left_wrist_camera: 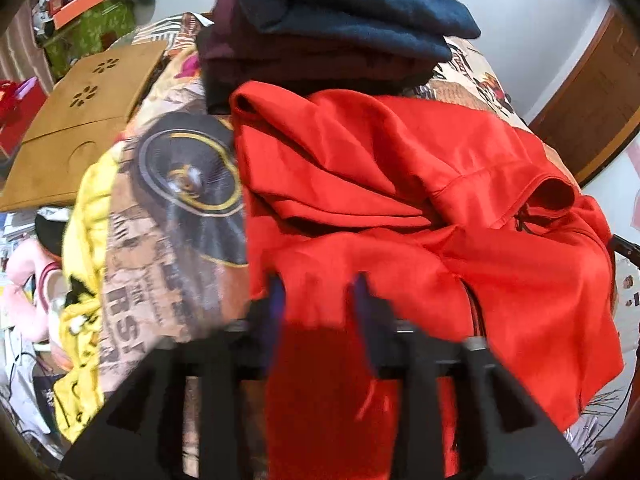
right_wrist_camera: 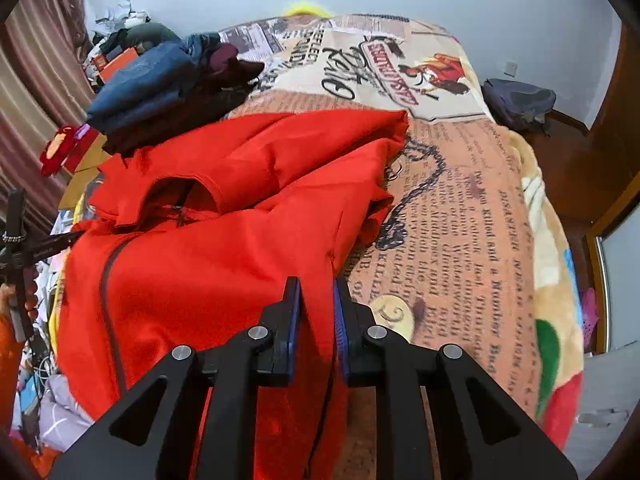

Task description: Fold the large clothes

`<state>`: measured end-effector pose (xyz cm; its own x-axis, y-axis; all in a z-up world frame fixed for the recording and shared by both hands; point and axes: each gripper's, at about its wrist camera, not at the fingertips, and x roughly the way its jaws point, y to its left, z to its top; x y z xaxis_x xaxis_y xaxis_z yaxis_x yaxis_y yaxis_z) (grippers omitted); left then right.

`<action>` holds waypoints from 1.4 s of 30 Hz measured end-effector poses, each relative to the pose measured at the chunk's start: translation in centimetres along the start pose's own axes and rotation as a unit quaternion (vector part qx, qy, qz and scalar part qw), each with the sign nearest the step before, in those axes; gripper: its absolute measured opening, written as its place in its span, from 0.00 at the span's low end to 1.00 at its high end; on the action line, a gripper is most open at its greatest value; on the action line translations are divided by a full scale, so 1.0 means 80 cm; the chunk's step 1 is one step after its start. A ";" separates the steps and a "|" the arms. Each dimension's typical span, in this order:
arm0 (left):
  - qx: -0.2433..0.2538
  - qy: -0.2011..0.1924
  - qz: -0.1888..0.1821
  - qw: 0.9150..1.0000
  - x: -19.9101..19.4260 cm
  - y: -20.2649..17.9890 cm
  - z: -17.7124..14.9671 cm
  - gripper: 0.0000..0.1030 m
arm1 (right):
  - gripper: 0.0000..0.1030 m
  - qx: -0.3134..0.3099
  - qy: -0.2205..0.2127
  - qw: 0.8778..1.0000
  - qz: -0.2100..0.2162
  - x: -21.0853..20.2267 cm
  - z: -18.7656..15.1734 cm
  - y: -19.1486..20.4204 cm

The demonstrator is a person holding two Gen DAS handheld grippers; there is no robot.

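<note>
A large red zip jacket lies crumpled on the printed bedspread, its hood bunched at the middle. My left gripper is shut on the jacket's near hem, with red cloth between its blurred fingers. In the right wrist view the same jacket spreads left of centre with its dark zip running down. My right gripper is shut on the jacket's near right edge, the cloth pinched between the blue pads.
A stack of folded clothes, navy over maroon, sits on the bed behind the jacket, also in the right wrist view. A wooden lap board lies at left. Clutter fills the floor at left. A backpack lies by the far wall.
</note>
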<state>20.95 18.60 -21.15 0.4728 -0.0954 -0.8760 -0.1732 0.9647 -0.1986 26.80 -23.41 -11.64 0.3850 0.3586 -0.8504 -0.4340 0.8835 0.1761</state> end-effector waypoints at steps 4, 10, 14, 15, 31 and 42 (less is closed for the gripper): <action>0.000 0.010 -0.007 1.000 -0.021 0.014 -0.013 0.52 | 0.29 -0.009 0.004 1.000 0.013 -0.019 -0.011 0.003; -0.015 0.055 -0.042 0.997 -0.022 0.035 -0.055 0.52 | 0.45 -0.039 0.034 0.998 0.020 -0.022 -0.049 0.021; -0.066 0.102 -0.108 0.987 0.001 0.047 -0.089 0.52 | 0.45 -0.034 0.077 0.996 0.029 0.003 -0.072 0.025; -0.073 0.108 -0.111 0.985 0.005 0.048 -0.095 0.52 | 0.45 -0.029 0.093 0.995 0.032 0.014 -0.079 0.025; -0.008 0.078 -0.129 0.989 0.003 -0.027 -0.097 0.03 | 0.09 -0.040 0.032 0.998 0.037 0.011 -0.090 0.053; -0.002 -0.058 -0.174 0.983 -0.095 -0.056 0.015 0.02 | 0.08 -0.019 -0.055 0.997 0.054 -0.027 -0.011 0.055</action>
<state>19.20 15.28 -13.07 0.5986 -0.3910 -0.6991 0.0135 0.8776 -0.4793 23.36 -20.57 -9.44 0.4196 0.4841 -0.7678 -0.5073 0.8266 0.2439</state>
